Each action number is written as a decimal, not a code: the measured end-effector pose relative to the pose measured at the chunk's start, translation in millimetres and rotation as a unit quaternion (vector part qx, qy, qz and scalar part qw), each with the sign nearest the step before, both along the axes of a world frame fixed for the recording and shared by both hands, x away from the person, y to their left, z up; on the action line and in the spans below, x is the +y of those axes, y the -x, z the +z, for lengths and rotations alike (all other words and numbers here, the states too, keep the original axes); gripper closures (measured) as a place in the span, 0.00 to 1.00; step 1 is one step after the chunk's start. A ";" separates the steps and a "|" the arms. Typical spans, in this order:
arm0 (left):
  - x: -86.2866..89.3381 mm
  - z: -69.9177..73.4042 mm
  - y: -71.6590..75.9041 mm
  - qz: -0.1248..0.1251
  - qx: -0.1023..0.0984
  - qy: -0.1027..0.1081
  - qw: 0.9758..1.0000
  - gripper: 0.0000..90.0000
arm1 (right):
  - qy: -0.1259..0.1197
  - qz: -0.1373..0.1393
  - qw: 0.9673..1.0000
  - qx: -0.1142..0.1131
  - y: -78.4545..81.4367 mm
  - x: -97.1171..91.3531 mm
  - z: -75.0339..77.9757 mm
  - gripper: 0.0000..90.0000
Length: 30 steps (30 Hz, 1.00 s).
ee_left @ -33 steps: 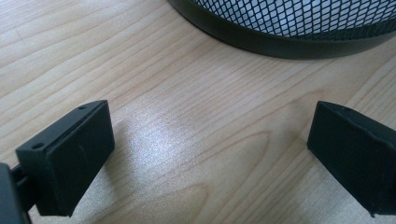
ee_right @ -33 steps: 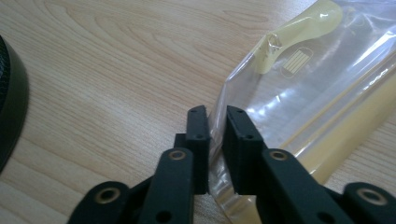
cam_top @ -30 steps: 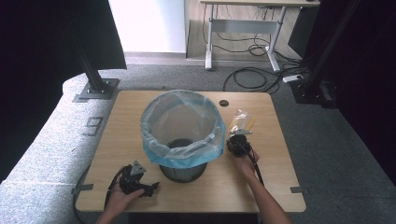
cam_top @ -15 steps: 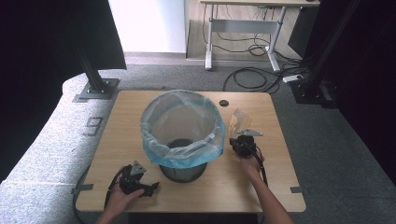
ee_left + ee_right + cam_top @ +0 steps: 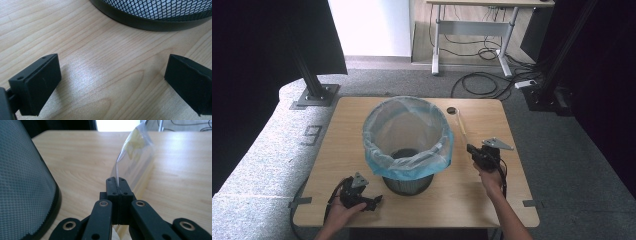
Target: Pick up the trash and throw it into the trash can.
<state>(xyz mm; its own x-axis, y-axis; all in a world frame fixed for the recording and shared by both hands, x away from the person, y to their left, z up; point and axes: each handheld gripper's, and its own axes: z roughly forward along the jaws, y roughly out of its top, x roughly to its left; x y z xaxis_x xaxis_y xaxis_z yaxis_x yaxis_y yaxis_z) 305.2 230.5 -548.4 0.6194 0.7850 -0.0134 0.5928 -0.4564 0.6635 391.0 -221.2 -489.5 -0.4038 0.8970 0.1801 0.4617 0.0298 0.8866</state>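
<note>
Right gripper (image 5: 117, 185) clamped shut on the near edge of a clear plastic bag (image 5: 136, 157), film pinched flat between the two black jaws and rising away from them toward the far side of the table (image 5: 362, 125). Seen from above, same right gripper (image 5: 473, 151) held at the near right of the tabletop, the bag (image 5: 460, 127) showing edge-on as a thin pale strip, long axis running near to far up toward a small dark round thing (image 5: 452, 110) at the far edge.

Key relation: wastebasket (image 5: 408, 137) immediately left of the held bag, its open mouth higher than the jaws. Probably a lift and a leftward carry needed to bring the bag over the rim; right hand (image 5: 490, 179) by far the nearer one for that.

Left gripper (image 5: 112, 82) spread wide and empty, hovering just above bare wood, with the basket's base (image 5: 155, 17) just beyond it; from above, left gripper (image 5: 374, 201) low at the near left, beside the basket's foot.

Bag: thin, transparent, limp, something yellowish (image 5: 132, 142) inside, exact contents unclear. Likely to sag and swing when raised. Basket: black wire mesh with a solid dark bottom band, round, lined with pale blue film (image 5: 377, 162) folded loosely over the rim. Table: light wood grain, smooth, faintly glossy.
</note>
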 end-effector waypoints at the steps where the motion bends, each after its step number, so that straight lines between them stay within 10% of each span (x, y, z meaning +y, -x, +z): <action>1: 0.0 0.0 0.1 0.000 0.000 0.000 1.000 0.01 | -0.003 0.000 1.000 -0.005 0.8 -1.9 3.3 1.00; 30: -0.3 0.1 0.8 -0.001 0.000 0.000 1.000 0.00 | -0.064 0.005 0.995 -0.081 23.9 -22.2 56.7 1.00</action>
<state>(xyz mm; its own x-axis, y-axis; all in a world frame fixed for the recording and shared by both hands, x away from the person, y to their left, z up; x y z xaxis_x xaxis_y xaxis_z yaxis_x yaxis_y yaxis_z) 304.4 230.2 -548.4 0.6217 0.7832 -0.0132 0.5919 -0.4586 0.6629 367.0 -243.4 -432.8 -0.4460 0.8666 0.2239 0.3125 -0.0836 0.9462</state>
